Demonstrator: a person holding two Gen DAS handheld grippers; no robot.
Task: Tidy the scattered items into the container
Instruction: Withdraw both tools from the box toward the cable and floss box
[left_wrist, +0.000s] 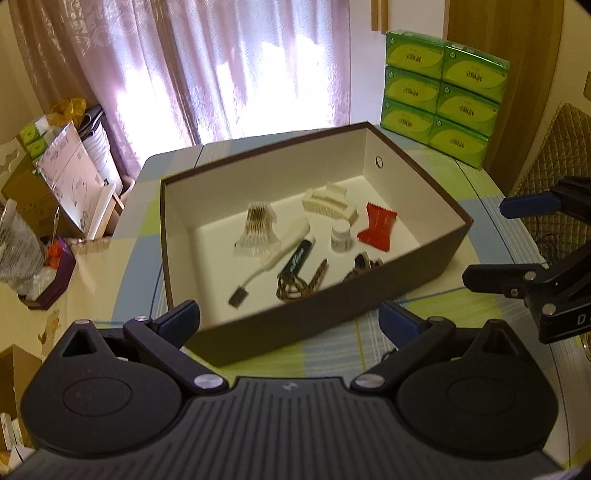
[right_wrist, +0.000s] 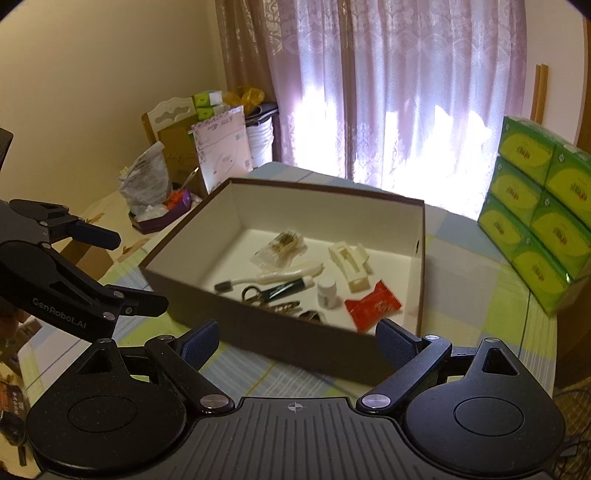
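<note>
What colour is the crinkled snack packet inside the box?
Red, with faint white print. The snack packet shows best in the right wrist view, near the box front wall.

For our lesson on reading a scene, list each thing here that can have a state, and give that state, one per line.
Box: lid off, upright on the table.
Hair clip: lying in the box.
Red packet: sealed, flat in the box.
Small jar: capped, upright.
Green tube: lying down.
Left hand-held gripper: open, empty.
Right hand-held gripper: open, empty.
Curtain: drawn.
</note>
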